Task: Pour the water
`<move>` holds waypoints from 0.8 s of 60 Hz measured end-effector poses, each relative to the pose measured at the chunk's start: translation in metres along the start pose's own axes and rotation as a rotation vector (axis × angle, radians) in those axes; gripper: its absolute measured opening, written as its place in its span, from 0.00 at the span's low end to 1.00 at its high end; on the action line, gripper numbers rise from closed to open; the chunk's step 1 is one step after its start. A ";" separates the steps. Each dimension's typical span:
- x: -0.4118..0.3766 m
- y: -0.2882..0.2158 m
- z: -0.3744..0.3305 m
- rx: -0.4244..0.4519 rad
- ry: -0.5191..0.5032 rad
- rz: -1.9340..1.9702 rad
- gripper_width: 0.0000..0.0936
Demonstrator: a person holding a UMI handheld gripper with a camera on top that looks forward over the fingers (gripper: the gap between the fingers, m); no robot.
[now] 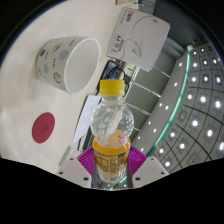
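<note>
A clear plastic bottle (112, 125) with a yellow cap and a yellow label stands between my fingers. Both purple pads (90, 158) press on its labelled lower body, so my gripper (112, 163) is shut on it. The bottle's cap end points away from me, toward the table beyond. A white paper cup (68, 60) with a dotted pattern stands on the white table (30, 100), beyond the fingers and to the left of the bottle's cap, its open mouth visible. The bottle's base is hidden between the fingers.
A white box with printed text (135, 35) lies beyond the bottle, a little to the right. A round dark red disc (43, 127) lies on the table left of the fingers. A curved, perforated pale panel (195, 110) runs along the right side.
</note>
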State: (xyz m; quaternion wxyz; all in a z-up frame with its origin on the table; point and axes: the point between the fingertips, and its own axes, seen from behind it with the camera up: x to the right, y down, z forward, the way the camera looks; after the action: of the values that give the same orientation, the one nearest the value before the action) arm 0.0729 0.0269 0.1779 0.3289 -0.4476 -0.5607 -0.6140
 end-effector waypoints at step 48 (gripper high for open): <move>-0.062 -0.059 -0.004 0.230 -0.658 1.702 0.44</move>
State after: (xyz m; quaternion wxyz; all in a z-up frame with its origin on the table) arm 0.0425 0.0258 0.0974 0.5364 -0.8259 -0.1653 0.0530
